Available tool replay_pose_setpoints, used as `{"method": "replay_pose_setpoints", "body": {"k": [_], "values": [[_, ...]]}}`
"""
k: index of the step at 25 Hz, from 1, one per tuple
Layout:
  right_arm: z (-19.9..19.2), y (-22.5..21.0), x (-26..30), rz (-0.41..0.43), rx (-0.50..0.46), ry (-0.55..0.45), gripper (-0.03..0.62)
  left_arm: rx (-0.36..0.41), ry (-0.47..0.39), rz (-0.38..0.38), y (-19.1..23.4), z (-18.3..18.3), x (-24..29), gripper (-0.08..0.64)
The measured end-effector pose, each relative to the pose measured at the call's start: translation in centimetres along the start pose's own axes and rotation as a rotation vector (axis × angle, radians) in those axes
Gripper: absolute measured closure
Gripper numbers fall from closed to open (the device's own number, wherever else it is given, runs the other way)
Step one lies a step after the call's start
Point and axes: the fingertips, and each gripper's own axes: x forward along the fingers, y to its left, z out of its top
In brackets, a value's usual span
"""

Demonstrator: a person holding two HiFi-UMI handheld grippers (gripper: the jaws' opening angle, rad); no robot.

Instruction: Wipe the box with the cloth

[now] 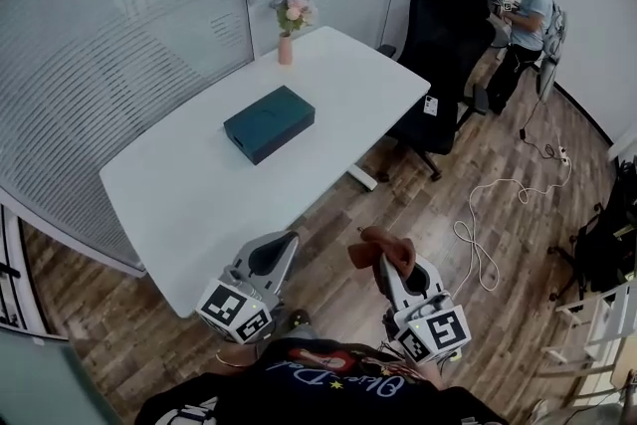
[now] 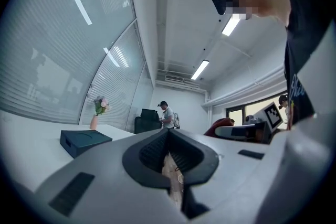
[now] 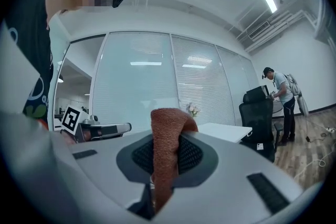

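A dark teal box (image 1: 269, 122) lies flat near the middle of the white table (image 1: 179, 194); it also shows as the box (image 2: 84, 141) at the left of the left gripper view. My right gripper (image 1: 386, 264) is shut on a rust-brown cloth (image 1: 383, 251), held off the table above the wooden floor; the cloth (image 3: 167, 155) stands up between the jaws. My left gripper (image 1: 277, 256) is shut with nothing in it, close to the table's near corner. In its own view the left gripper (image 2: 169, 157) has its jaws together.
A pink vase of flowers (image 1: 289, 23) stands at the table's far edge. A black office chair (image 1: 443, 65) sits at the far right of the table. A person (image 1: 523, 15) stands at the back right. A white cable (image 1: 488, 224) lies on the floor.
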Motion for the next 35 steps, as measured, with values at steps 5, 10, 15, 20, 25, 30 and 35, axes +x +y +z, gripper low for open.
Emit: {"method": "replay_pose_setpoints", "body": {"k": [5, 10, 15, 20, 25, 30, 35], "values": [[0.0, -0.5, 3.5, -0.009, -0.011, 0.02, 0.552, -0.01, -0.002, 0.029, 4.0, 0.1, 0.2, 0.555], [-0.2, -0.5, 7.0, 0.008, -0.015, 0.04, 0.552, -0.004, -0.01, 0.066, 7.6, 0.7, 0.0, 0.555], [0.1, 0.3, 10.5, 0.051, -0.015, 0.048, 0.552, 0.0, -0.008, 0.105, 10.8, 1.5, -0.1, 0.555], [-0.8, 1.6, 13.3, 0.114, -0.014, 0.07, 0.552, 0.002, -0.008, 0.148, 13.0, 1.1, -0.8, 0.555], [-2.1, 1.0, 15.8, 0.168, 0.0, 0.091, 0.552, -0.009, 0.018, 0.205, 14.3, -0.3, -0.8, 0.555], [-3.1, -0.3, 20.6, 0.281, 0.035, 0.101, 0.552, 0.015, 0.044, 0.306, 16.8, -0.5, 0.5, 0.555], [-2.7, -1.4, 27.5, 0.441, 0.048, 0.087, 0.552, 0.05, 0.021, 0.443, 20.3, 0.9, 2.1, 0.555]]}}
